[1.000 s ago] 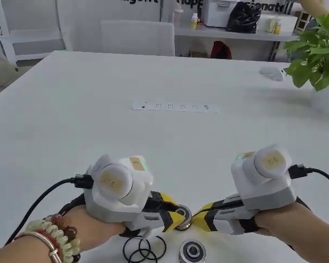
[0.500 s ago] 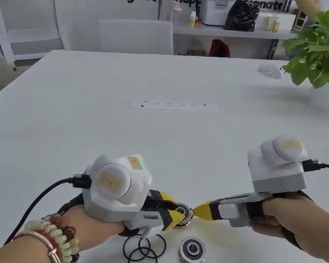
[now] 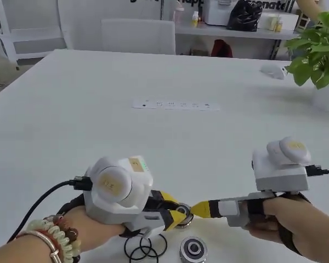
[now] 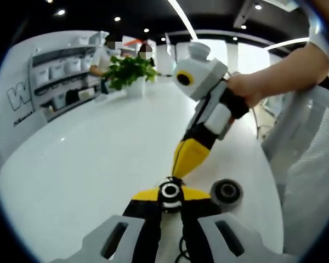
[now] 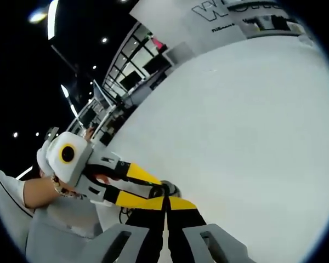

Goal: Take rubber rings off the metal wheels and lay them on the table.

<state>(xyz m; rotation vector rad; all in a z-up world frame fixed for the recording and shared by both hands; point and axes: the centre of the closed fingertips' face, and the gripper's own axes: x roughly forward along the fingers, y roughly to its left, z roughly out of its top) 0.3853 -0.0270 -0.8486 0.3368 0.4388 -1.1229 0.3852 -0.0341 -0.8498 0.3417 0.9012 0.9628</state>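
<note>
So the metal wheel (image 4: 170,190) being worked on is clamped in the left gripper (image 3: 175,211). Its yellow jaws are closed in on it from both sides, and it's held just above the near edge of the table (image 3: 98,120), right in front of the person. In the left gripper view you can see the round face of it sitting between the two tips.

The right gripper (image 3: 199,209) comes in from the right with its jaws squeezed together, barely a slit between them. The pointed yellow tip sits right at the rim of that wheel. I honestly can't tell if there's a ring pinched in there; it's too small to make out.

A second wheel (image 3: 193,250) lies flat on the table just below and beside the held one. A few loose black rubber rings (image 3: 145,249) lie overlapping on the table to its left, under the left gripper.

The hand on the left gripper has beaded bracelets (image 3: 57,235) on the wrist, and a black cable runs off the gripper to the left.

Further out, a white power strip (image 3: 175,104) lies across the middle of the table. There's a leafy green plant (image 3: 317,46) at the far right corner and a white chair (image 3: 137,36) at the far side.
</note>
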